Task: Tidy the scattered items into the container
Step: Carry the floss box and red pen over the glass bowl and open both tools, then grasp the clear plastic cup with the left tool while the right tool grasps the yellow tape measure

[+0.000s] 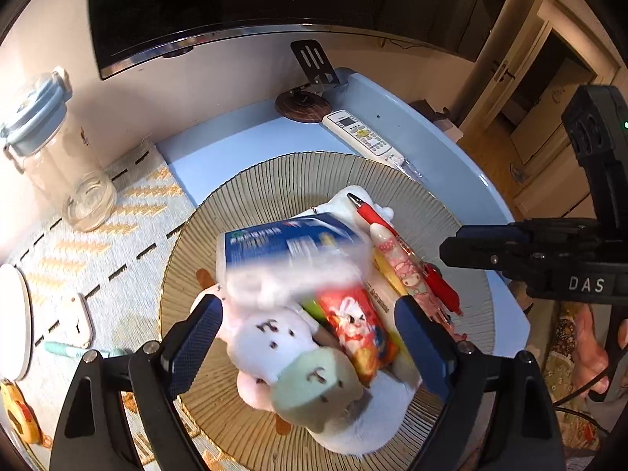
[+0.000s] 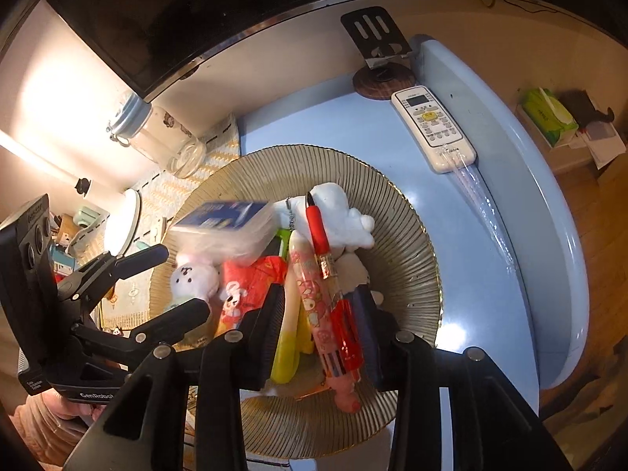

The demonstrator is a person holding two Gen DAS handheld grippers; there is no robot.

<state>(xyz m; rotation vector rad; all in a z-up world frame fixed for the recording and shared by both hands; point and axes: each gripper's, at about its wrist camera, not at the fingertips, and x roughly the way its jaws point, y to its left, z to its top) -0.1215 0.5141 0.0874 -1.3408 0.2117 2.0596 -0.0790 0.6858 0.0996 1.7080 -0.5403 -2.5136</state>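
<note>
The left gripper [image 1: 310, 337] is spread open, releasing a blurred tissue pack [image 1: 290, 255] over the ribbed dish [image 1: 392, 180]. Landing on the heap, it could slide off. The right gripper [image 2: 322, 325] hovers open.

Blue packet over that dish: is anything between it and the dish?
Yes. The ribbed dish is already heaped: the plush toys and the red snack packet lie right under the blurred blue packet, so it would likely rest on that pile, not on bare dish. The open left claw is short of it, not beneath.
</note>
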